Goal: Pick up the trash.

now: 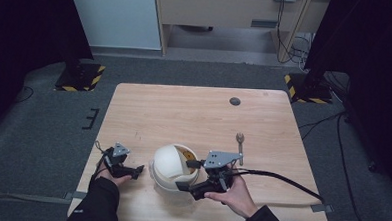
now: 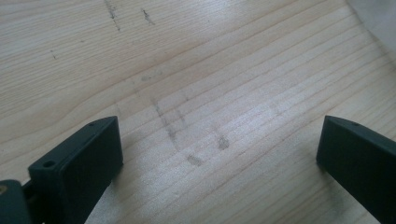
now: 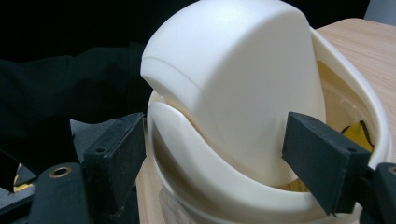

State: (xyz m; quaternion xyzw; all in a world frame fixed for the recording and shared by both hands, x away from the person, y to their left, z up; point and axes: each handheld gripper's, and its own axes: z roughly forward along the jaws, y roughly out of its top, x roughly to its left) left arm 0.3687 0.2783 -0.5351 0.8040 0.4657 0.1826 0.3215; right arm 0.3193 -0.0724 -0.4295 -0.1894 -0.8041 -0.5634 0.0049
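Note:
A white domed container [image 1: 174,168] with a tilted swing lid [image 3: 233,79] sits near the table's front edge. Something yellow [image 1: 185,152] shows inside it, seen again as the yellow content [image 3: 357,130] under the lid. My right gripper [image 1: 187,175] is open, its jaws standing on either side of the container's [image 3: 261,186] near rim without visibly touching it. My left gripper [image 1: 134,170] rests low at the container's left, open, with bare wood between its jaws [image 2: 219,158]. A metal spoon [image 1: 240,143] lies on the table right of the container.
The wooden table [image 1: 199,115] has a small dark round disc [image 1: 235,101] near its far edge. A black cable [image 1: 281,180] trails right from the right gripper. Black stands with hazard-striped bases [image 1: 80,78] flank the table on grey carpet.

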